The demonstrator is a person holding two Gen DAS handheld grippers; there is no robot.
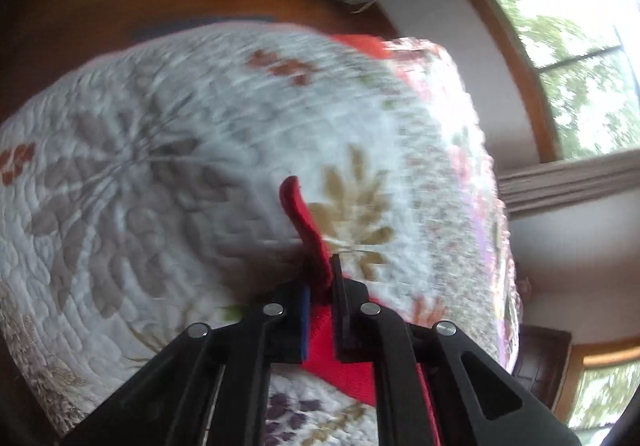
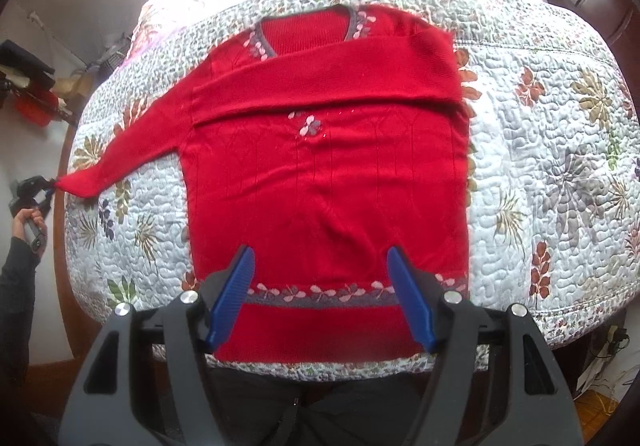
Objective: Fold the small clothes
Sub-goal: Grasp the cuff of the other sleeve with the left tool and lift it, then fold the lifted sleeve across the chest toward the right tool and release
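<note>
Left gripper [image 1: 318, 286] is clamped on the cuff of the red sweater's [image 2: 320, 174] outstretched sleeve [image 2: 132, 142], out past the left edge of the quilted bed [image 2: 540, 174], while the right gripper [image 2: 320, 298] hovers wide open over the hem with nothing in it. Sweater's lying flat, front up, neckline away from me, other sleeve already folded across the chest. So my guess is this sleeve's long axis has to swing rightward over the body, and the left hand [image 2: 28, 220] is obviously the one placed to do it.

Matt red knit sweater [image 2: 320, 174] on quilted, stitched cloth bedspread [image 2: 540, 166]
</note>
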